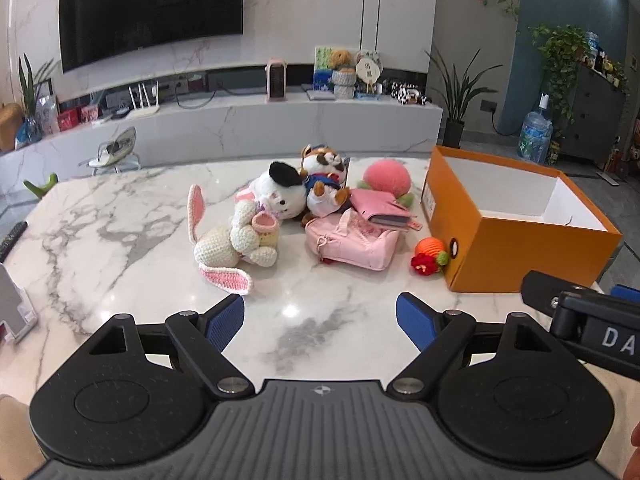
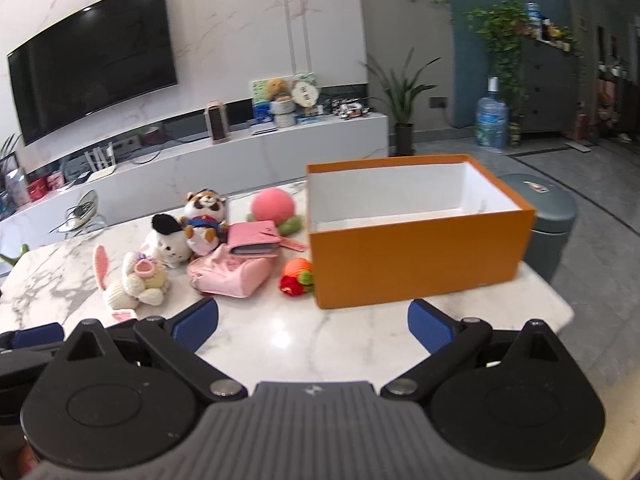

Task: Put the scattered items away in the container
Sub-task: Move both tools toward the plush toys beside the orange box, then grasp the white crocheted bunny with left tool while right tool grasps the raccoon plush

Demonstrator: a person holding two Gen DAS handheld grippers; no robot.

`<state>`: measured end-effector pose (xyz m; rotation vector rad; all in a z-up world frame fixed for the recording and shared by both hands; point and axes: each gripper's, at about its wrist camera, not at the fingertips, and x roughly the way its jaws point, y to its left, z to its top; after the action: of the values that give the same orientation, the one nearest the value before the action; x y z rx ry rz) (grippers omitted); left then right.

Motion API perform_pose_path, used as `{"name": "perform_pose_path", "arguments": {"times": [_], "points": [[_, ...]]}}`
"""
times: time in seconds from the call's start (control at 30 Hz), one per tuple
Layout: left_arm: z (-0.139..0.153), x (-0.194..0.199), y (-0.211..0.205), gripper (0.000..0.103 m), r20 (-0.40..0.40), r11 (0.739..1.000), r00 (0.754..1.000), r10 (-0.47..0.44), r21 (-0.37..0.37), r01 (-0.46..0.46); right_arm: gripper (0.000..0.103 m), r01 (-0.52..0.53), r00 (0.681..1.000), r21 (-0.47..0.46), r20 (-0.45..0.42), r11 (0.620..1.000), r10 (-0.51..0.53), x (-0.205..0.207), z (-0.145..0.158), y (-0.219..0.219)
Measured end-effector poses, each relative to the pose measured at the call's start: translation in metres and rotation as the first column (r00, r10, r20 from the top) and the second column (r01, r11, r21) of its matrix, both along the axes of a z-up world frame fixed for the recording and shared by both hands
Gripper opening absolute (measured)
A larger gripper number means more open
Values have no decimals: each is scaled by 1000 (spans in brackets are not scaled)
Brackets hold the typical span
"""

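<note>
Both the left claw (image 1: 320, 322) and right claw (image 2: 314, 326) are held wide open, empty, above the counter (image 1: 120, 220). The toys (image 1: 240, 236) are piled touching beside the orange box (image 2: 416, 256), so neighbours could be dragged off or the box shoved by a careless grab.

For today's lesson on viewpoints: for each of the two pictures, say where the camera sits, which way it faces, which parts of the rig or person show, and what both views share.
Left wrist: sits on the left gripper, facing forward and down over the table at the toys; its open fingers show, with the right gripper at the right edge.
Right wrist: sits on the right gripper, facing the orange box; its open fingers show.
Shared: the box, bunny, pink bag, TV.
</note>
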<state>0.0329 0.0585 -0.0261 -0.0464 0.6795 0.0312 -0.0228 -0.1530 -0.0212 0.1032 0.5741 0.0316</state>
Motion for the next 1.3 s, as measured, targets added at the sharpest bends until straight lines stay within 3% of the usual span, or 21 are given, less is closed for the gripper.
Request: {"name": "perform_pose_path", "arguments": {"times": [0.13,0.27,0.37,0.53,0.83,0.93,1.1,1.3], "points": [[-3,18,10,96,-19,1000,1000,12,14,-11,81,-61,997,21,-38,998,62,26,-9,13],[-7,42,24,81,-63,1000,998,19,16,-18,66,-124,989,33,-74,992,126,54,-16,31],[-11,61,37,76,-95,999,995,33,12,-32,61,-170,981,31,-88,985,172,75,-20,47],[-17,100,59,76,-94,997,993,65,38,-61,60,-223,970,31,-96,974,225,120,-25,71],[-45,164,79,88,-97,990,995,-9,140,22,59,-276,955,56,-98,959,281,206,-38,107],[-57,176,79,88,-117,986,991,-62,146,79,59,-301,947,71,-98,951,307,228,-44,120],[-75,190,82,94,-142,987,987,-70,134,89,59,-336,932,80,-112,938,344,259,-59,138],[-96,202,76,94,-181,970,980,-83,212,121,61,-333,922,102,-174,937,346,286,-84,144]]}}
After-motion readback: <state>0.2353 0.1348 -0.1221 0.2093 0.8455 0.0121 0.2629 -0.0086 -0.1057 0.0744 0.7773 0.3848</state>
